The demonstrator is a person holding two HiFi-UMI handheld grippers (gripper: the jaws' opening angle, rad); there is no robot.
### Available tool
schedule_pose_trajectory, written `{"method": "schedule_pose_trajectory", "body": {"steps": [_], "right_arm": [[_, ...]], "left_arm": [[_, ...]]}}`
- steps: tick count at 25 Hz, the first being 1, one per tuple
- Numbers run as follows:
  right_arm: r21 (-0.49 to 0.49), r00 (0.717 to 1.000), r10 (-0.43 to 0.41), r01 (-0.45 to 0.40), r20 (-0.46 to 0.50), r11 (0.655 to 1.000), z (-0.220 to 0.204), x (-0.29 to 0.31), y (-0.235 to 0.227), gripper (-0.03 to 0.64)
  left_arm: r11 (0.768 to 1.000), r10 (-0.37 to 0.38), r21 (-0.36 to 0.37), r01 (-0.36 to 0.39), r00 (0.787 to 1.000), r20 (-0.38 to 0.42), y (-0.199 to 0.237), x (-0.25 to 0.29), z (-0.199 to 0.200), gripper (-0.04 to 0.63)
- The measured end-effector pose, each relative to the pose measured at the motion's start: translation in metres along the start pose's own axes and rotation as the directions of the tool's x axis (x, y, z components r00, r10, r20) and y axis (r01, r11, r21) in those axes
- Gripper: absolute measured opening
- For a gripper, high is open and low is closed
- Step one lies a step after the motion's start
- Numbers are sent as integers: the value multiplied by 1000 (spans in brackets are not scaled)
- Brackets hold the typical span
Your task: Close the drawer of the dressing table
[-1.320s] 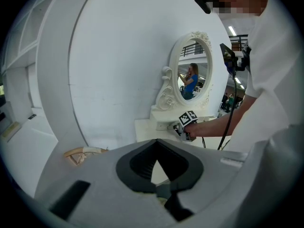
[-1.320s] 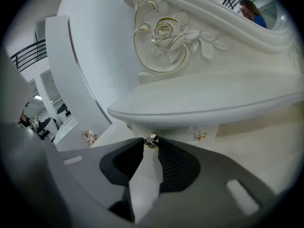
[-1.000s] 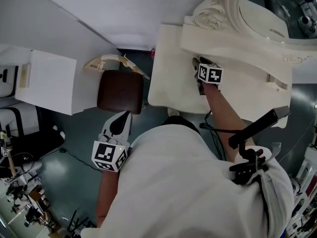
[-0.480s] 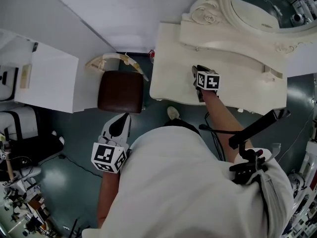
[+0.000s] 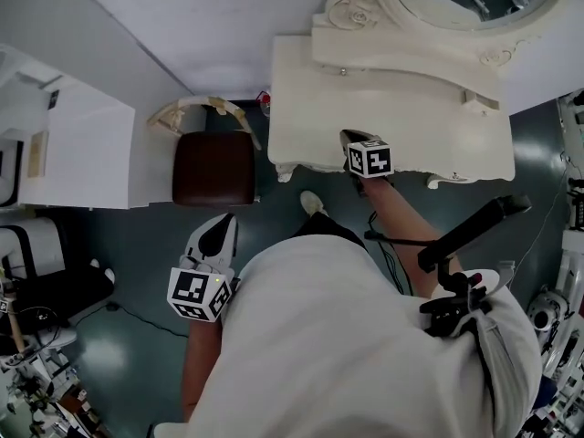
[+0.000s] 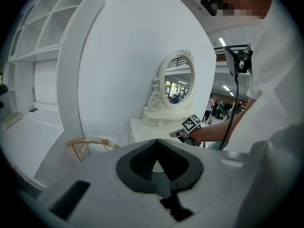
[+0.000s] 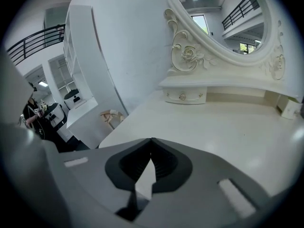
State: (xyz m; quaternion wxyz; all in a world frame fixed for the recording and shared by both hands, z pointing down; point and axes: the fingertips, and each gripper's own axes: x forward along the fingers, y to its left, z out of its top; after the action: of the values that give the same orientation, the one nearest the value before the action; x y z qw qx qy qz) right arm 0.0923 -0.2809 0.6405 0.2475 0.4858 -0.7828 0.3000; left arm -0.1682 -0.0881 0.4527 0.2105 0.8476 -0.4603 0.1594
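While facing table (image 5: 392, 99), small drawer (image 7: 185, 96) shut, holds right gripper (image 7: 151, 148) at edge, just clamped empty, left gripper (image 6: 156, 146) clamped empty over floor (image 5: 137, 272).

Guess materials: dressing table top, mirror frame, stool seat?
Dressing table top: likely painted wood or MDF, cream satin; smooth, uniform, soft sheen, no visible grain.
Mirror frame: same cream finish, carved or moulded scrolls and roses; wood or resin, can't tell.
Stool seat: dark brown padded cover, probably leather or vinyl; rounded corners, dull sheen.
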Motion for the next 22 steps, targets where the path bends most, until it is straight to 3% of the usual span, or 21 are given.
{"method": "schedule_pose_trajectory", "body": {"steps": [22], "right_arm": [[-192, 995, 97, -101, -29, 976, -102, -124, 144, 0]], "left_arm": [[995, -97, -3, 97, 995, 5, -27, -90, -87, 3]]}}
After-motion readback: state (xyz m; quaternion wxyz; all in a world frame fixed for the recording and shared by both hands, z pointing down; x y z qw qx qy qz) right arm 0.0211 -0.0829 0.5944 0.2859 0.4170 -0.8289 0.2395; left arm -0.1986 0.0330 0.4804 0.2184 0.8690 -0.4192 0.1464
